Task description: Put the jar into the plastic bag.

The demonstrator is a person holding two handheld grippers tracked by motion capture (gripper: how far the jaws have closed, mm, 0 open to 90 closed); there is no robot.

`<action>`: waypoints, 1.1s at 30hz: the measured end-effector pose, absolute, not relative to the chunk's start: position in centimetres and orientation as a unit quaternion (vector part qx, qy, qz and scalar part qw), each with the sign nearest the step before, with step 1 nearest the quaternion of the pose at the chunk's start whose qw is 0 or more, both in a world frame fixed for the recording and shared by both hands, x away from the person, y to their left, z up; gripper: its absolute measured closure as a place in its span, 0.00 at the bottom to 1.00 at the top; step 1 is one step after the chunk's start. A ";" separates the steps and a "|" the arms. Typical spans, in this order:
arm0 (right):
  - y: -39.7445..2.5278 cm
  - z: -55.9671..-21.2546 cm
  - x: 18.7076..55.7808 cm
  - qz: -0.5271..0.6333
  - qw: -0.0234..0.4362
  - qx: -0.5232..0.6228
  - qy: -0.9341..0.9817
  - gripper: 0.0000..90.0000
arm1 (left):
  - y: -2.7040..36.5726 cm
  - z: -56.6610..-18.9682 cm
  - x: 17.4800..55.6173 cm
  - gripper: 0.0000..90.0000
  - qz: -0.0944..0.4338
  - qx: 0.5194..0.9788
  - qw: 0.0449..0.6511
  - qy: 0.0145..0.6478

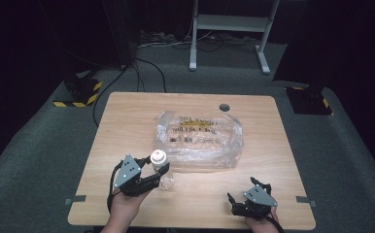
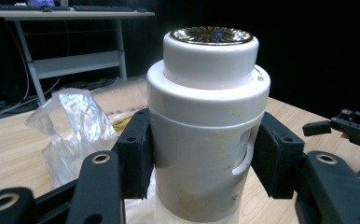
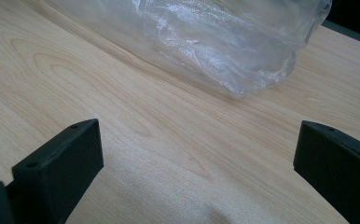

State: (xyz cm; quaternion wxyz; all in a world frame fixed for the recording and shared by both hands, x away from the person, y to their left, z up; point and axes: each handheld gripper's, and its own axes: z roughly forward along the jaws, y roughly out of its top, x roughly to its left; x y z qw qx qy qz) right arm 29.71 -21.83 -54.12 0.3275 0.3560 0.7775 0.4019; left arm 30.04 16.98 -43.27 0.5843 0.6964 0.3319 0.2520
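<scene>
A clear bottle with a white cap (image 1: 159, 162) stands upright on the wooden table (image 1: 127, 111), near its front left. My left gripper (image 1: 155, 169) is shut on the bottle; in the left gripper view its two black pads press the sides of the white bottle (image 2: 206, 126) just below the cap. A crumpled clear plastic bag (image 1: 198, 139) with printed labels lies in the middle of the table, right behind the bottle. My right gripper (image 1: 246, 191) rests low near the front right edge, open, with bare wood between its jaws and the plastic bag (image 3: 206, 37) ahead of it.
A round cable hole (image 1: 224, 107) sits near the table's far edge. Beyond the table stand a white desk frame (image 1: 229, 29), cables on the grey carpet and black stands with yellow-black tape (image 1: 81, 92). The right gripper (image 2: 350, 128) appears at the right of the left gripper view.
</scene>
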 end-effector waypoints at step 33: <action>-22.1 -54.1 29.7 0.414 0.319 0.361 0.773 0.01 | 14.5 -40.8 33.4 0.51 0.271 0.678 0.602 0.324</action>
